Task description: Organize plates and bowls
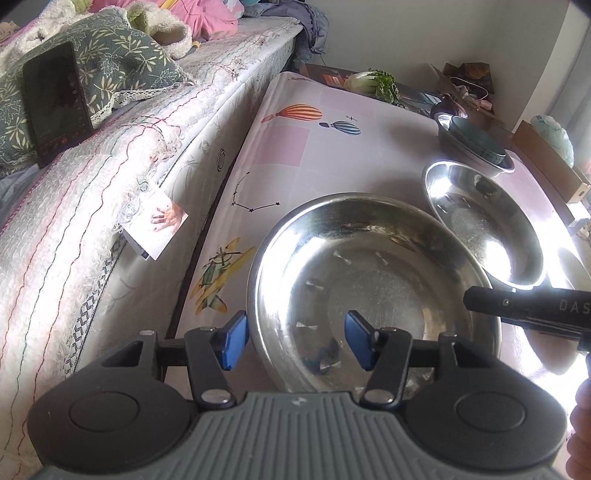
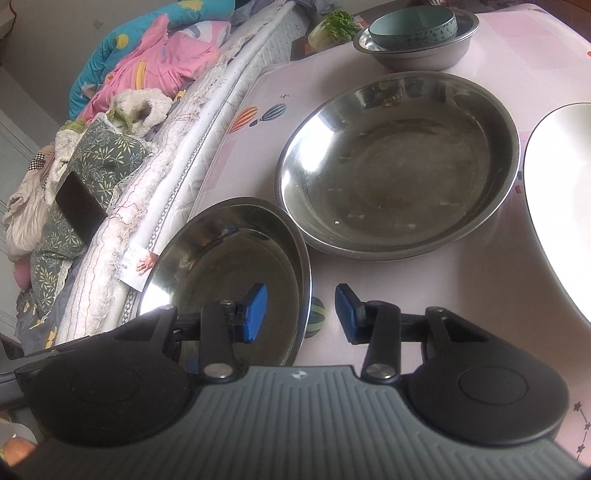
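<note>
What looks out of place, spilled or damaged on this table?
Nothing is spilled or broken. The only odd item is a leafy vegetable lying at the far end near the stacked bowls; everything else there is dishes.

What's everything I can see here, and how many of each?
Near steel dish: one, silver, table front
Far steel dish: one, silver, behind it
Steel bowl: one, silver, far end
Teal bowl: one, teal, inside steel bowl
White plate: one, white, right edge
Phone: one, black, on leafy pillow
Left gripper: one, black, blue fingers open astride near dish's rim
Right gripper: one, same colours, open astride opposite rim
</note>
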The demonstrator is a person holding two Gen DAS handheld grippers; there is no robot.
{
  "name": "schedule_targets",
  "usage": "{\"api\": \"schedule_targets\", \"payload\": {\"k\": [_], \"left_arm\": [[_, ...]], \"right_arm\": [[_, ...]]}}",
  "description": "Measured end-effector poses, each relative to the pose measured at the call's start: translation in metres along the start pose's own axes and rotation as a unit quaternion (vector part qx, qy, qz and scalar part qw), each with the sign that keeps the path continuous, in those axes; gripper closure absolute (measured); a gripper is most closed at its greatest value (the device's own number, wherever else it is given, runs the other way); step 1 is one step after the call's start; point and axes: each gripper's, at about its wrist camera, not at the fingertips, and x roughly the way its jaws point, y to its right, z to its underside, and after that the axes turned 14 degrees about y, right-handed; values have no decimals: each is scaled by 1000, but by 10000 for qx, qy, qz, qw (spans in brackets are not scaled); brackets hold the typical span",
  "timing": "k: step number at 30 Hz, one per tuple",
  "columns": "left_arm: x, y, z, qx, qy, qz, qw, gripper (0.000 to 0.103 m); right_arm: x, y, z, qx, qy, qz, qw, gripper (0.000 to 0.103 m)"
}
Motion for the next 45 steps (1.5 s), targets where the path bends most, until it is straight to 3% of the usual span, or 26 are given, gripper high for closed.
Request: {"api": "schedule_targets", "payload": {"k": [5,24,37,40,42,45], "left_arm": [[1,-2,1,2,-26,7,10000,54],[-26,-8,20,-27,-374,712,9968,54],[-17,-6,21,180,-248,356,9989,53],[-16,-3,21,253,-185,260,9992,60],[-15,0,22,309,-199,206,9991,70],[-15,5,22,402,-208,120,9989,72]], "right_arm": [[2,-2,4,58,-93,-120,9999,76],[-40,8,28,74,-339,-210,9992,75],[-41,11,23,-161,38,131,9998,78],[-36,7,25,-246,27,147,9996,82],[-33,4,27,-282,0,122,9995,87],[-34,3,29,-318,0,152,9994,88]]}}
